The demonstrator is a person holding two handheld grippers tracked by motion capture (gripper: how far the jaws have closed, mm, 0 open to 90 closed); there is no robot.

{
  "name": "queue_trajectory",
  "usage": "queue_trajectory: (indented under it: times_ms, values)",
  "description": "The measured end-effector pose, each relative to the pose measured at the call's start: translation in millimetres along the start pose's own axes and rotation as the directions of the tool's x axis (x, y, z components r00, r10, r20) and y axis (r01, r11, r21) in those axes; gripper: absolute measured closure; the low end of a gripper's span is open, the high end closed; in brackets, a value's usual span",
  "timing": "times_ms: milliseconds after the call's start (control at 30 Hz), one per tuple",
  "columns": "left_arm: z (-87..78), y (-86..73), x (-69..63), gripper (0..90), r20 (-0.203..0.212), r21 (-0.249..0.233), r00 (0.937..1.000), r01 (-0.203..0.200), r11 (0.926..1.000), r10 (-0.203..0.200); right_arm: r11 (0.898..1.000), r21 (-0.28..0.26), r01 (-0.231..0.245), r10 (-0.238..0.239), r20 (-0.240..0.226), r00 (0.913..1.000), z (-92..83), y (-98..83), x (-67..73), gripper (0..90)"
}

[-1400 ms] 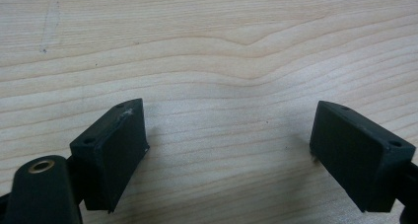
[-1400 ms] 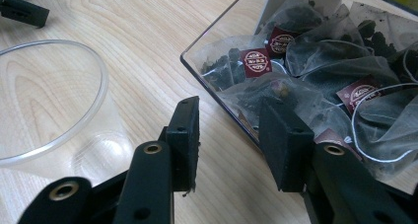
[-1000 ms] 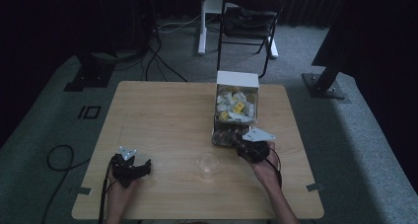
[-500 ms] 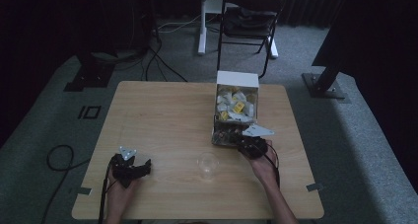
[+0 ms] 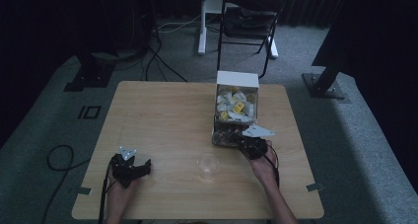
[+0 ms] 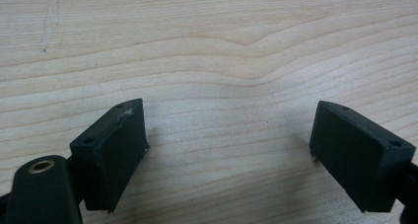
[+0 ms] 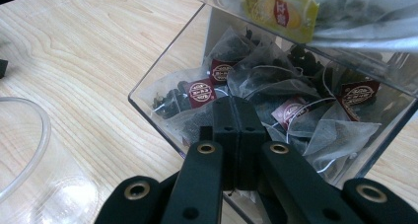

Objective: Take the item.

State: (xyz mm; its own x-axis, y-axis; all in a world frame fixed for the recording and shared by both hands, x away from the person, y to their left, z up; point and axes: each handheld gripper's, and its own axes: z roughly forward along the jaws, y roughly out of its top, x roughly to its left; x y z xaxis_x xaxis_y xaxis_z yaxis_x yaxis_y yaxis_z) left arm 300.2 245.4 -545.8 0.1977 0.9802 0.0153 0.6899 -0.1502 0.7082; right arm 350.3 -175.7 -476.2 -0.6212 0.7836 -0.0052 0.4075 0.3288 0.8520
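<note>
One tea bag (image 7: 197, 116) (flat, axis unclear) inside right gripper (image 7: 234, 116).

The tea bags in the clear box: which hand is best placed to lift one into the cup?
Right, probably. The right gripper is already inside the box, jaws shut among the tea bags, beside the cup. The left gripper sits open over bare table.

The left gripper (image 6: 229, 150) hovers close over the pale wooden tabletop (image 6: 222, 51), its two black jaws spread wide apart with bare wood grain between them.
</note>
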Motion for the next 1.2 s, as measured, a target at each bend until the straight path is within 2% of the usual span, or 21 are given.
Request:
queue_trajectory:
  times_ms: [533,1200]
  values:
    - [0.0,0.0,0.0,14.9,0.000,0.000,1.0000,0.000,1.0000,0.000,1.000,-0.027,-0.007,0.008,0.017,0.9998,-7.0,2.5,-2.1,90.0]
    - [-0.1,0.0,0.1,14.9,0.000,0.001,1.0000,-0.001,1.0000,0.001,0.998,-0.067,0.015,-0.012,0.042,0.9991,-18.5,11.0,4.0,90.0]
